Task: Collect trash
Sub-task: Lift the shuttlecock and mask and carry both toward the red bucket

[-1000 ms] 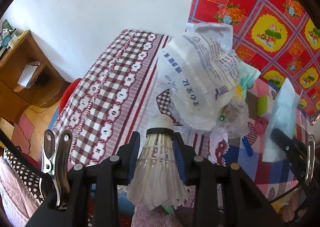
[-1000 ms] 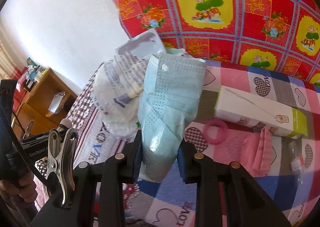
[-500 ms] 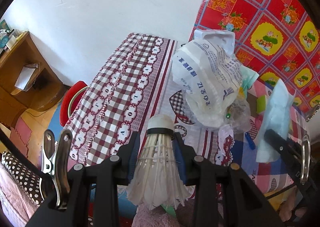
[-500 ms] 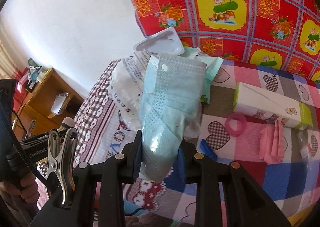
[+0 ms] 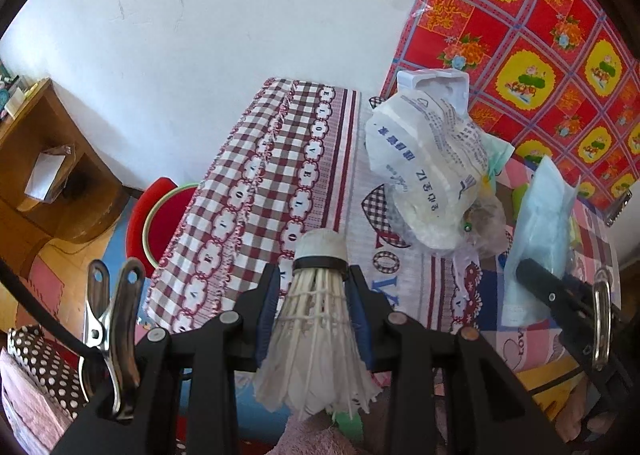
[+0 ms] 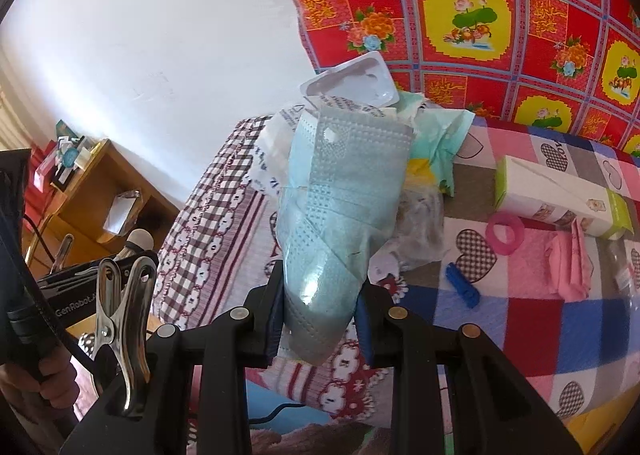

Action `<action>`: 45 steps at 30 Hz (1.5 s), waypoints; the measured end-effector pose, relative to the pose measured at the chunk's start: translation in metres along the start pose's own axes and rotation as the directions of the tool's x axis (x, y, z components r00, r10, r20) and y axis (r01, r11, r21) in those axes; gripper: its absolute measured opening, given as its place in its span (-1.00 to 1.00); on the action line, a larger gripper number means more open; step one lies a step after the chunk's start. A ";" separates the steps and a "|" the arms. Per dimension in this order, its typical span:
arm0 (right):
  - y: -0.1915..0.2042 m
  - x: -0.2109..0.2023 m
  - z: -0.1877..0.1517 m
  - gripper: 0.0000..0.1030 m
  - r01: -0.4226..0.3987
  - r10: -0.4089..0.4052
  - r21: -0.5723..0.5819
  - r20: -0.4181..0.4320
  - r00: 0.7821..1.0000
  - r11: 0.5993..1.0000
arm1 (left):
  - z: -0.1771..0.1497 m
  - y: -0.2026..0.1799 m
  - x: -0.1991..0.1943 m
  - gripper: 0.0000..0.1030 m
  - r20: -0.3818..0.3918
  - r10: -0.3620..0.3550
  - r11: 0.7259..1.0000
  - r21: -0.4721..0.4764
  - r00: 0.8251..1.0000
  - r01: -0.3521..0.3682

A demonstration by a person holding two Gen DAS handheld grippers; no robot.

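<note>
Carry step: left hand-held gripper (image 5: 316, 295) pinching shuttlecock (image 5: 316, 335), right hand-held gripper (image 6: 320, 295) pinching blue face mask (image 6: 340, 215), both above counter (image 5: 276, 183) edge nr trash pile (image 5: 428, 175); next prob. needs a bin, none visible.

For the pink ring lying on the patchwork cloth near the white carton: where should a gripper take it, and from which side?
Take the pink ring across its band, one finger through the hole and one outside, coming straight down from above. It lies flat on the cloth, so a sideways approach offers little to pinch. The side away from the white carton and pink cloth looks freest.
</note>
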State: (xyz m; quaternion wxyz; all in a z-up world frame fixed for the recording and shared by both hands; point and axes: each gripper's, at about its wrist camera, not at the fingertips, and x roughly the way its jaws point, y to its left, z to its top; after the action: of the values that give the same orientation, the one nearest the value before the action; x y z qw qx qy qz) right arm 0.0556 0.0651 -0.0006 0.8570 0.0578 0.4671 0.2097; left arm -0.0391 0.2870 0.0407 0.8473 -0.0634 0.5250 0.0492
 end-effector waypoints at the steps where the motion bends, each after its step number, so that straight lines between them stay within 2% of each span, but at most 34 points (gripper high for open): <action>1: 0.003 0.000 -0.001 -0.40 0.000 0.000 0.004 0.003 1.000 1.000 | 0.000 0.003 -0.001 -0.31 0.004 -0.003 1.000 0.006 1.000 0.003; 9: 0.026 0.002 -0.003 -0.40 -0.011 0.011 -0.004 0.016 1.000 1.000 | -0.002 0.026 -0.007 -0.31 0.021 -0.006 1.000 0.011 1.000 0.006; 16: 0.052 0.004 0.006 -0.40 -0.030 0.031 -0.079 0.016 0.999 0.996 | 0.002 0.043 -0.012 -0.31 0.031 0.002 1.000 -0.028 1.000 -0.001; 23: 0.077 0.017 0.019 -0.40 -0.095 0.093 -0.146 -0.019 0.995 0.985 | 0.007 0.065 -0.015 -0.31 0.031 0.034 0.996 -0.084 0.999 -0.031; 30: 0.104 0.039 0.030 -0.40 -0.160 0.145 -0.235 -0.081 0.986 0.959 | 0.015 0.090 -0.015 -0.31 0.033 0.078 0.984 -0.166 0.996 -0.072; 37: 0.129 0.061 0.045 -0.40 -0.234 0.200 -0.314 -0.137 0.970 0.920 | 0.019 0.123 -0.013 -0.31 0.027 0.149 0.956 -0.259 0.988 -0.137; 42: 0.149 0.075 0.049 -0.40 -0.284 0.235 -0.364 -0.172 0.957 0.887 | 0.019 0.147 -0.009 -0.31 0.022 0.205 0.938 -0.290 0.978 -0.190; 45: 0.161 0.084 0.052 -0.40 -0.289 0.233 -0.381 -0.186 0.954 0.878 | 0.019 0.164 -0.005 -0.31 0.018 0.205 0.932 -0.309 0.979 -0.190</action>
State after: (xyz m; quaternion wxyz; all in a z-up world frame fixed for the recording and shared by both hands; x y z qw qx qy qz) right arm 0.0889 0.2507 0.0109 0.7806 -0.0723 0.4583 0.4188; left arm -0.0494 0.4523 0.0447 0.8308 -0.1395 0.4934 0.2164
